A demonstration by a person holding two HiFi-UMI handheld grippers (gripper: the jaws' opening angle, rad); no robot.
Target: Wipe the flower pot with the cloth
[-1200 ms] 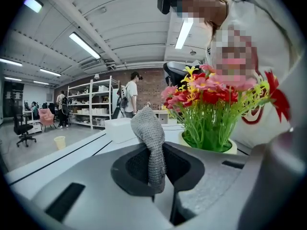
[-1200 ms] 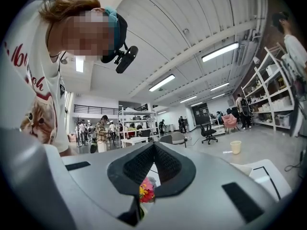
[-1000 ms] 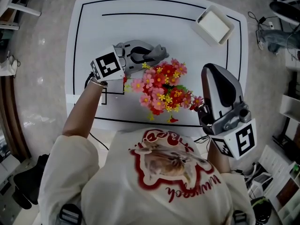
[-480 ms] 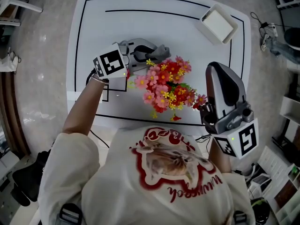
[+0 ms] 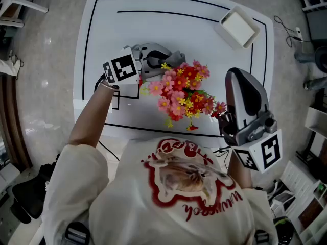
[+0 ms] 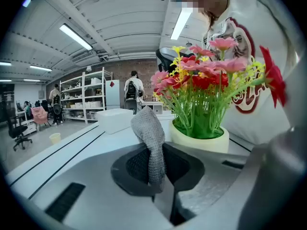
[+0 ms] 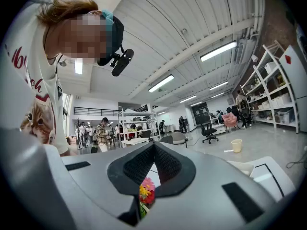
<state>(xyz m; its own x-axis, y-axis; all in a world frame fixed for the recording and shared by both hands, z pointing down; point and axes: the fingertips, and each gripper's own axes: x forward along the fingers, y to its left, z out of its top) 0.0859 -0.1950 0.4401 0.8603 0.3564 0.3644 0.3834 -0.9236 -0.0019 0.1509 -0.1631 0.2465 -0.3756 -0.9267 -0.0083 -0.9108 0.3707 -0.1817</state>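
Note:
A cream flower pot (image 6: 199, 142) stands on the white table (image 5: 153, 29) and holds a bunch of pink, red and yellow artificial flowers (image 5: 184, 93). In the head view the blooms hide the pot. My left gripper (image 5: 171, 59) is at the flowers' upper left, shut on a grey cloth (image 6: 149, 140). The cloth sticks up from the jaws, just short of the pot's rim. My right gripper (image 5: 237, 78) hangs to the right of the flowers, shut with nothing in it. A few blooms (image 7: 146, 190) show below its closed jaws.
A white square tray (image 5: 237, 27) sits at the table's far right corner and shows as a white box (image 6: 115, 119) in the left gripper view. Black lines mark the tabletop. Shelves, chairs and people stand in the room beyond.

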